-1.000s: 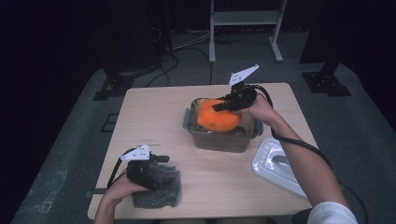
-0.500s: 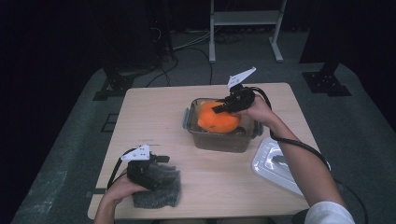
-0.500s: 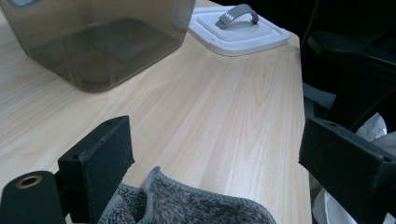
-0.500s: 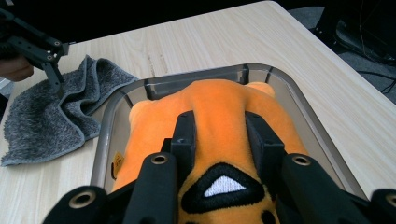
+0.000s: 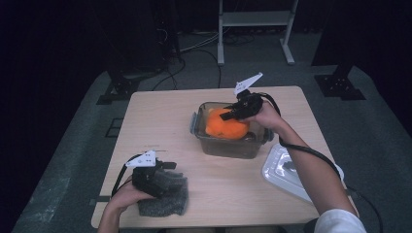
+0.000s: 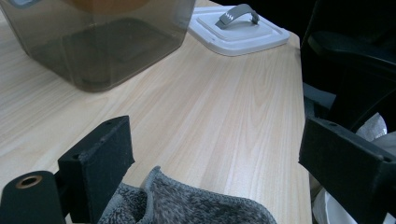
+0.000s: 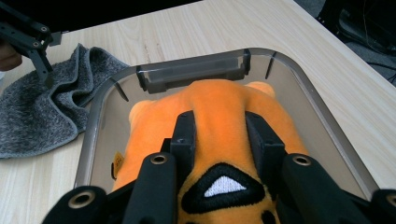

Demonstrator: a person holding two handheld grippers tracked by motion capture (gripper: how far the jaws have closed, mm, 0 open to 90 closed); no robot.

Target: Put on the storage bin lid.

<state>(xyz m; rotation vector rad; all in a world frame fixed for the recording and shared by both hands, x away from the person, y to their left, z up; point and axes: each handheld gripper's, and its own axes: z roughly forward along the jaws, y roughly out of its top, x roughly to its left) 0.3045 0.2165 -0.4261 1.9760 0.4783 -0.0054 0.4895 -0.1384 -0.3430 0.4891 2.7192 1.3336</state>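
Orange plush toy (image 5: 226, 127) sits in the clear smoky container (image 5: 228, 145) at table centre, high view; right gripper (image 5: 232, 114) pinches it from above. White lid (image 5: 286, 170) lies by the right forearm. Left gripper (image 5: 163, 171) rests on the grey towel (image 5: 165, 201), near table edge.

Left gripper view: jaws stand wide, towel (image 6: 187, 205) between them but not pressed. Container (image 6: 102, 42) top cut off by frame.

Right gripper view: jaws clamped on a fold of the toy (image 7: 219, 121). Best move: press straight down, keeping limbs inside the rim. Toy's face possibly a tiger's; hard to tell, mostly hidden.
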